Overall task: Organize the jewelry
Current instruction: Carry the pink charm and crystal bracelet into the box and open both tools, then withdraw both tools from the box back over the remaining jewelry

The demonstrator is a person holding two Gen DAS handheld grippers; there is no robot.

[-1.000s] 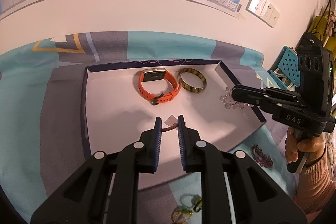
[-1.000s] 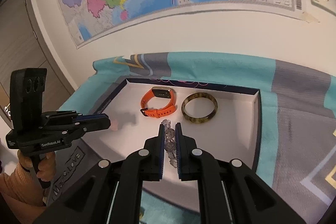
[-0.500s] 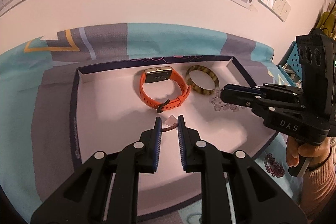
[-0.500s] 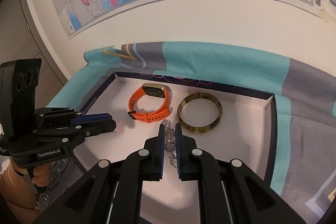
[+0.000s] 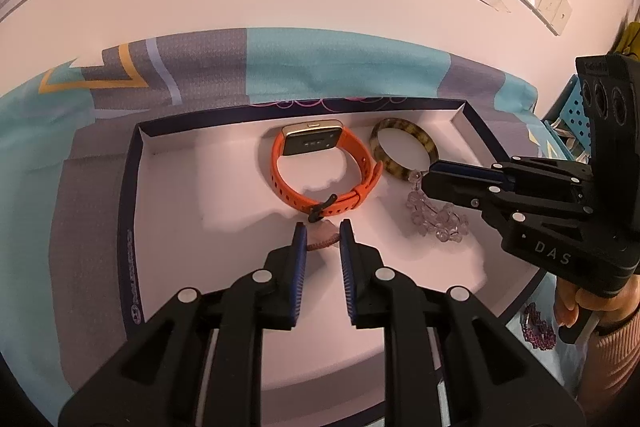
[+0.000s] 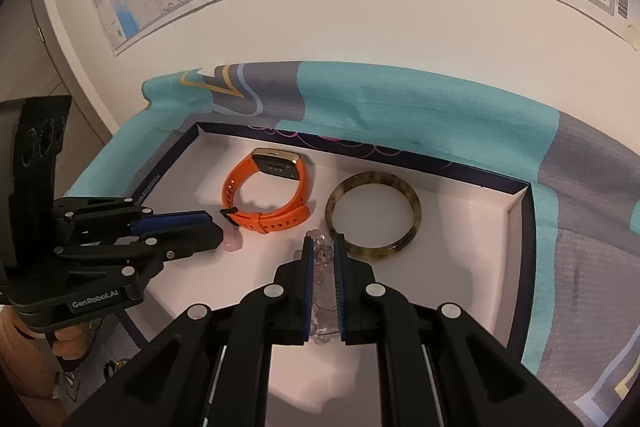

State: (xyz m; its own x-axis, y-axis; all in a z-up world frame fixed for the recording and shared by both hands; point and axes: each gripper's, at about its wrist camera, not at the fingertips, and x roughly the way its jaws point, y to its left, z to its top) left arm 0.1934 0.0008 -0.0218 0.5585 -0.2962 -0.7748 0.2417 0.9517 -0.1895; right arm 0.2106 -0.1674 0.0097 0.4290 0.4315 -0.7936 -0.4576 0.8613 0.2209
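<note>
Both of my grippers have pushed deeper over the white tray (image 5: 168, 187) since a second ago, so the orange watch (image 5: 320, 171) now sits just beyond the fingertips of my left gripper (image 5: 323, 239). That gripper is clenched on a small pink braided bracelet (image 5: 322, 242), whose pale tag end nearly touches the watch's black buckle. My right gripper (image 6: 321, 251) is clamped on a clear bead bracelet (image 6: 322, 255); from the left wrist camera its beads (image 5: 438, 217) hang below the fingers and rest on the tray floor, to the right of the watch and just in front of the tortoiseshell bangle (image 5: 404, 149). The bangle lies flat just to the right of the watch, near the tray's back wall, and the watch stands on its strap's edge with its gold case toward that wall. Off the tray's near right corner, well away from the watch, a purple bead bracelet (image 5: 538, 327) lies on the patterned cloth (image 5: 320, 67).
</note>
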